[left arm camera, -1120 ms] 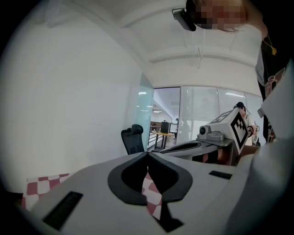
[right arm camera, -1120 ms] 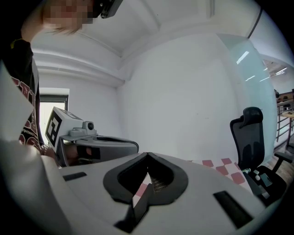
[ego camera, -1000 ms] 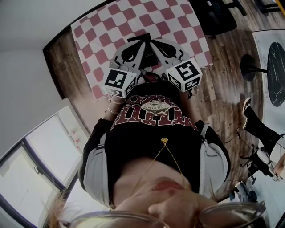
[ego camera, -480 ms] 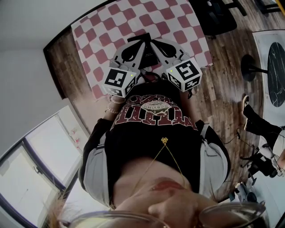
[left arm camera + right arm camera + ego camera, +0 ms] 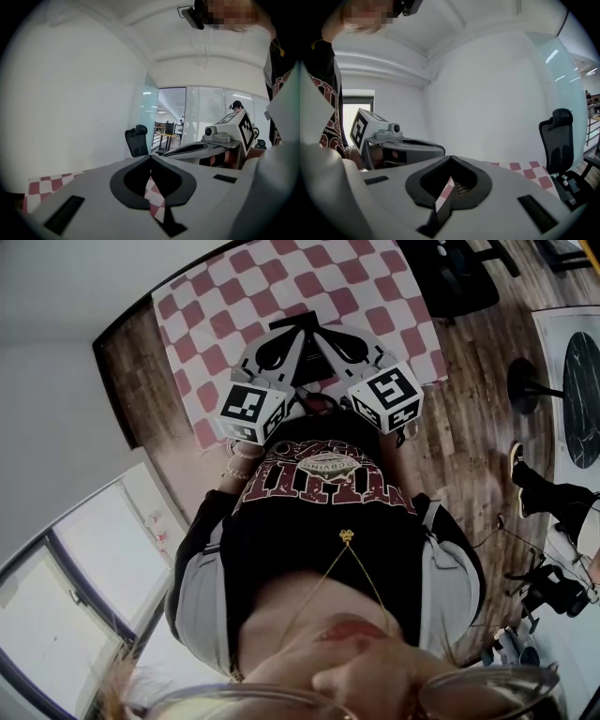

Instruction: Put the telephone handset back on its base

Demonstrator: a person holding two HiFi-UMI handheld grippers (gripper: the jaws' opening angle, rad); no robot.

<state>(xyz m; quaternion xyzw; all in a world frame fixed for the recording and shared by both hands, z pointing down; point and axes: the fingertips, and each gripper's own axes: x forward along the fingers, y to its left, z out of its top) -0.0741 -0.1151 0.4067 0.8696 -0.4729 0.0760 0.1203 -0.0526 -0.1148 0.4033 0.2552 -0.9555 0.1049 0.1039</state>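
No telephone handset or base shows in any view. In the head view my left gripper (image 5: 279, 336) and right gripper (image 5: 325, 334) are held side by side close to the person's chest, over a red-and-white checkered tablecloth (image 5: 281, 282). Both point away from the body and their tips nearly touch each other. In its own view the left gripper (image 5: 150, 157) is shut, tips meeting, nothing between them. The right gripper (image 5: 451, 158) is shut the same way and holds nothing. Only checkered cloth and a small grey meshed patch show through the gap behind its pads.
A black office chair (image 5: 450, 277) stands past the table's far right corner on the wooden floor (image 5: 469, 427). Another person's feet (image 5: 530, 486) and a round black stand base (image 5: 525, 381) are at the right. White walls and glass partitions lie beyond.
Both grippers have stayed where they were, shut. The feet of the person at the right have shifted a little.
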